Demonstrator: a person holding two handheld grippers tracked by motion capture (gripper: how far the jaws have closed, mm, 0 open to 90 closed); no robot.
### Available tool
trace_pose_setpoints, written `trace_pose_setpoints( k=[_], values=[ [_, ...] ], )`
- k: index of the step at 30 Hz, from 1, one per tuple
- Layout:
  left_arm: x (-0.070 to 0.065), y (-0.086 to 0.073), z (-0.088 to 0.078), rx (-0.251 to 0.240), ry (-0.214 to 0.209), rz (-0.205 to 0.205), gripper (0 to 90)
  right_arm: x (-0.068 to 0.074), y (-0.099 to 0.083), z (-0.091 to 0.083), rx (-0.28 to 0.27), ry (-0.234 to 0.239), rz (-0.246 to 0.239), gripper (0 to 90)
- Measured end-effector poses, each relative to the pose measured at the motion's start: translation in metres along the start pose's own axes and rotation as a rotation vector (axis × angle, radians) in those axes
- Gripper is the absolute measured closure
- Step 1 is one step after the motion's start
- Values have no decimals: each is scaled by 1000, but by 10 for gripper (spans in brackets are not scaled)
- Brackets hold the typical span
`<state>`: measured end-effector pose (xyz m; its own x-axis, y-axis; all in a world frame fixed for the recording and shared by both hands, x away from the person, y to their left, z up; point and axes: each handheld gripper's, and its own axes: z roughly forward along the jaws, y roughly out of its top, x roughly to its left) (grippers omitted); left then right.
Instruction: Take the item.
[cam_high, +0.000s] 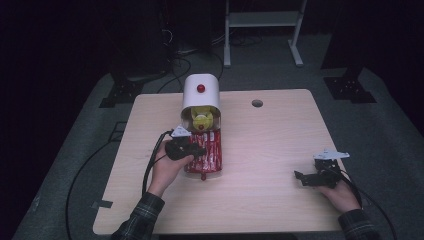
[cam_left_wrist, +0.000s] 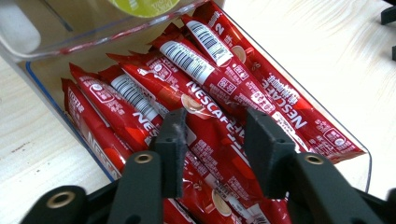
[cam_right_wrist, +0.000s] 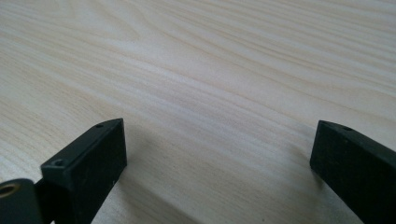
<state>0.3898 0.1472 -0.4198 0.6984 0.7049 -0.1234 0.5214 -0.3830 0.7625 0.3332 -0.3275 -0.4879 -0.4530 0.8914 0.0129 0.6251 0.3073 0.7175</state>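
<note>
- Left gripper (cam_high: 192, 149) sits over the clear tray (cam_left_wrist: 327, 116) pulled out in front of the white dispenser (cam_high: 201, 95), near the middle of the table (cam_high: 270, 150). Red coffee stick sachets (cam_left_wrist: 205, 88) lie heaped in the tray, overlapping at angles.
- In the left gripper view the jaws stand partly closed, straddling one sachet (cam_left_wrist: 219, 140) near the top of the heap. Pads look close to its sides; firm contact cannot be confirmed from these frames.
- Judgement: the step in hand is picking a single sachet. Best to centre the pads on one stick only, across its narrow width, and close until the foil just dimples.
- Risk: a neighbouring sachet gets caught as well, or slick foil slips out. Lift straight up, slowly, clear of the tray wall.
- Yellow item (cam_high: 201, 119) inside the dispenser mouth: keep away from it.
- Right gripper (cam_high: 306, 178) rests on bare tabletop, well apart from the tray, jaws spread wide with nothing between them. Leave it parked.
</note>
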Motion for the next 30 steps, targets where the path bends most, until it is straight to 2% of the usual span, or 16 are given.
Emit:
trace_pose_setpoints(
  k=[5, 12, 14, 21, 30],
  values=[
    [0, 0, -1, 16, -6, -9, 699, 0, 0, 0, 0, 0, 0, 30],
    [0, 0, -3, 34, -18, -45, 812, 0, 0, 0, 0, 0, 0, 30],
    [0, 0, -4, 35, -14, -56, 825, 0, 0, 0, 0, 0, 0, 30],
    [-2, 0, -5, 25, -2, -50, 857, 0, 0, 0, 0, 0, -1, 30],
    [-1, 0, -7, 14, -12, -65, 886, 0, 0, 0, 0, 0, -1, 30]
  ],
)
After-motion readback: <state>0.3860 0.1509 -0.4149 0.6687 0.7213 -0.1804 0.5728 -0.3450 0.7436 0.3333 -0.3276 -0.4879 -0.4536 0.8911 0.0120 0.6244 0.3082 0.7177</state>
